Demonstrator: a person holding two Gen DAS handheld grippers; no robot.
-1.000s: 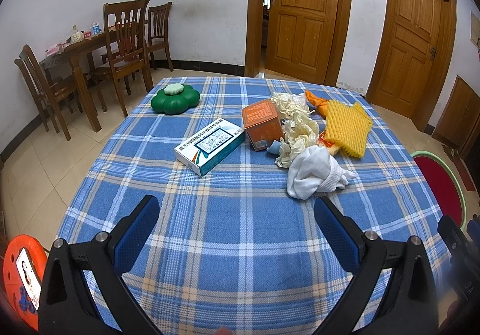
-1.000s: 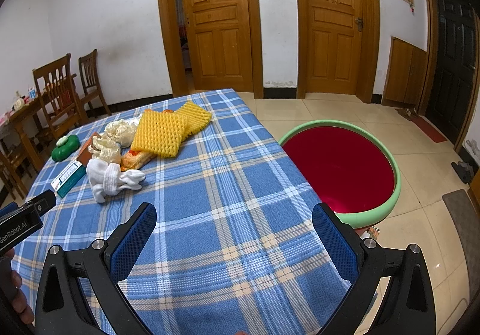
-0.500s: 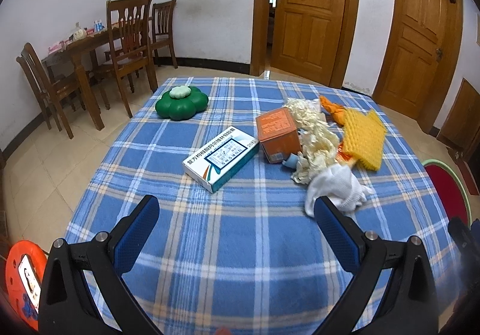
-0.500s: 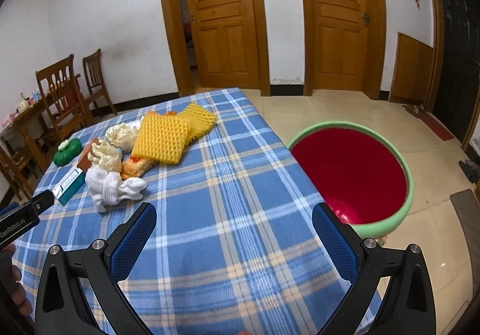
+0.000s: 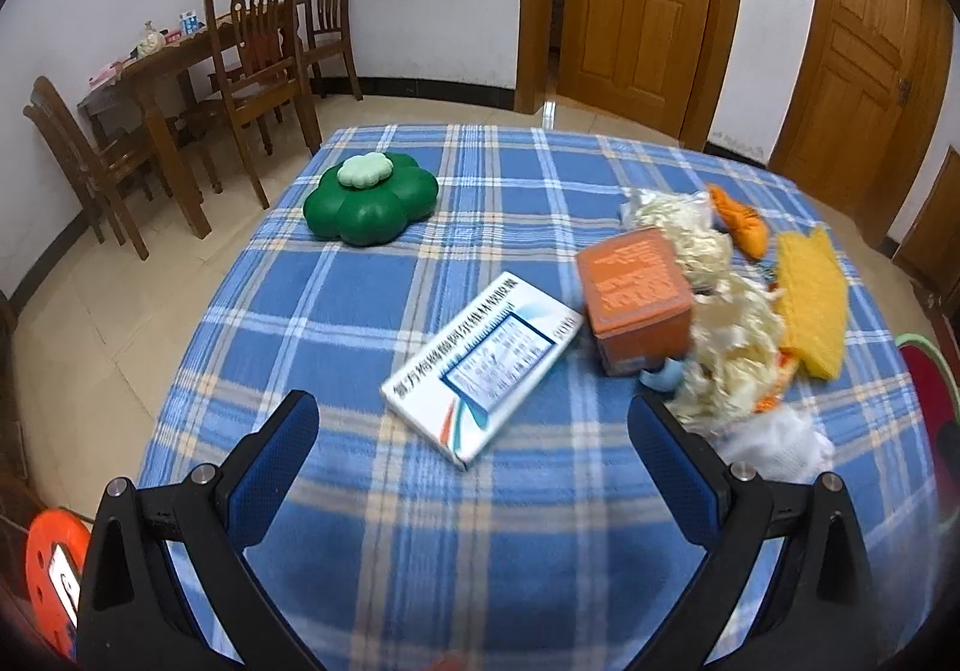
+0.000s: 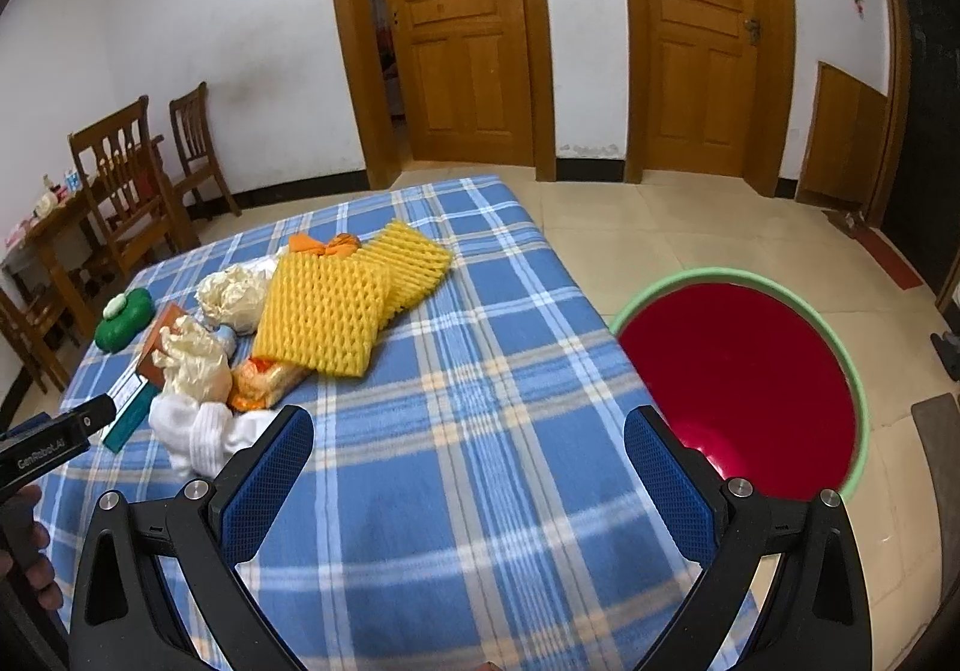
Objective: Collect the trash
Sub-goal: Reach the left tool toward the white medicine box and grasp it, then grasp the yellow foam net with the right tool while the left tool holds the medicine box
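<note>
Risk lies ahead of the spread, empty left gripper (image 5: 474, 425): closing skewed on the flat white-and-teal cardboard box (image 5: 483, 365) may shove it into the orange carton (image 5: 636, 305) just right of it on the bench.

Left gripper (image 5: 474, 422) wide open, blue-padded fingers (image 5: 281, 458) spread apart, nothing between them, held above the table (image 5: 420, 551), angled forward and down. Right gripper (image 6: 468, 437) also wide open, fingers (image 6: 669, 485) empty, same forward-down tilt over the table. Left gripper's body shows at the left edge of the right wrist view, person's hand (image 6: 24, 545) wrapped around its handle.
</note>
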